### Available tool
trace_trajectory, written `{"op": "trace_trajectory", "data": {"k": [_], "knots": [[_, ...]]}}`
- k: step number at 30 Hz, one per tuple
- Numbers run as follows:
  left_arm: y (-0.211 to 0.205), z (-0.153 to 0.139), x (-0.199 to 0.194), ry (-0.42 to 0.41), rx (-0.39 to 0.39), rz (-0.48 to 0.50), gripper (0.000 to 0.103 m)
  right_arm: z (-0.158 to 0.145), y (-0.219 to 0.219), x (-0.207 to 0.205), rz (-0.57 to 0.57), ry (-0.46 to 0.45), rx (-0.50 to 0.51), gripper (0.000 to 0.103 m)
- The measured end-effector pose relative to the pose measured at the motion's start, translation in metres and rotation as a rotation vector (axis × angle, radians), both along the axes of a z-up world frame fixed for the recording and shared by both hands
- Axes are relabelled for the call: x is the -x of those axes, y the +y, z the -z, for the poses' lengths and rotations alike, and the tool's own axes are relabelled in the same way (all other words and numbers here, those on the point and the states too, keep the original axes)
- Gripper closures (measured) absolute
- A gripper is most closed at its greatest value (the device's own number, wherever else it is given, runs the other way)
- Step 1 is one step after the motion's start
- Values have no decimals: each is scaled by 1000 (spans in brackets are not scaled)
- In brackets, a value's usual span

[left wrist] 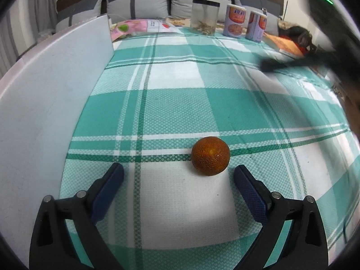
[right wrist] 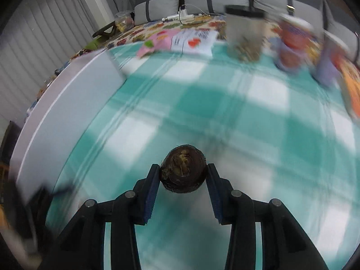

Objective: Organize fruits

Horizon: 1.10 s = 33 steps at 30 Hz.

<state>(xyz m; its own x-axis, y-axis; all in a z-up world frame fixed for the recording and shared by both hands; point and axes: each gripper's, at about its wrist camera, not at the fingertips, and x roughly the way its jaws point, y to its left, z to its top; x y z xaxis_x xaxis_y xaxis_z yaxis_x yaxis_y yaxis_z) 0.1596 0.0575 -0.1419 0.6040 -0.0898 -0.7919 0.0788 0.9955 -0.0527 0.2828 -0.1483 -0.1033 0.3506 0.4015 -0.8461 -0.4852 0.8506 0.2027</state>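
An orange fruit with a netted skin point(left wrist: 210, 156) lies on the green-and-white checked cloth point(left wrist: 171, 110), just ahead of my left gripper point(left wrist: 178, 173) and nearer its right finger. The left gripper is open and empty. My right gripper point(right wrist: 183, 173) is shut on a dark brown round fruit point(right wrist: 183, 171) and holds it above the cloth; the view around it is blurred by motion. The right gripper also shows as a dark blur at the far right of the left wrist view point(left wrist: 292, 64).
A white board point(left wrist: 45, 103) stands along the left side of the cloth. At the back stand a clear jar with a black lid point(left wrist: 204, 16), two printed cans point(left wrist: 235, 21) and a pink packet point(left wrist: 135, 28). Grey cushions line the sofa behind.
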Motion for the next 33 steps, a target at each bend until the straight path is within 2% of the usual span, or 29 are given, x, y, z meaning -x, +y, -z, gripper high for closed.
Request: {"op": "trace_trajectory", "data": {"k": [3, 7, 8, 9, 10, 11, 14, 19, 22, 24, 25, 26, 28, 31, 33], "knots": [[-1, -3, -4, 4, 27, 11, 6, 1, -33, 74, 33, -16, 24, 61], [-18, -6, -10, 1, -19, 45, 9, 19, -63, 134, 116, -32, 50, 61], [-20, -6, -10, 1, -33, 54, 31, 25, -68, 142, 136, -25, 52, 60], [-23, -6, -10, 2, -41, 68, 40, 29, -74, 148, 159, -17, 39, 59], [-25, -9, -9, -20, -44, 84, 59, 28, -80, 152, 179, -22, 6, 51], [-27, -10, -10, -20, -48, 100, 74, 26, -88, 157, 210, -18, -30, 41], [-30, -15, -9, -24, -42, 123, 75, 22, -104, 161, 269, -10, -71, 38], [-26, -21, 2, 12, 16, 102, 75, 11, -86, 152, 208, -41, 6, 38], [-19, -21, 8, 50, 66, 69, 75, 19, -61, 139, 153, -37, 98, 38], [-13, -24, 15, 77, 109, 47, 75, 29, -51, 138, 118, -23, 159, 58], [-8, -28, 19, 90, 145, 35, 75, 29, -46, 140, 110, -49, 211, 61], [-3, -34, 26, 101, 187, 27, 75, 27, -45, 142, 103, -51, 220, 61], [11, -58, 45, 96, 263, 26, 75, 18, -46, 146, 113, -12, 156, 61], [37, -101, 72, 55, 323, 34, 75, -10, -29, 152, 82, 12, 50, 61], [71, -138, 90, 19, 361, 9, 75, -33, -6, 154, 41, 41, -47, 61]]}}
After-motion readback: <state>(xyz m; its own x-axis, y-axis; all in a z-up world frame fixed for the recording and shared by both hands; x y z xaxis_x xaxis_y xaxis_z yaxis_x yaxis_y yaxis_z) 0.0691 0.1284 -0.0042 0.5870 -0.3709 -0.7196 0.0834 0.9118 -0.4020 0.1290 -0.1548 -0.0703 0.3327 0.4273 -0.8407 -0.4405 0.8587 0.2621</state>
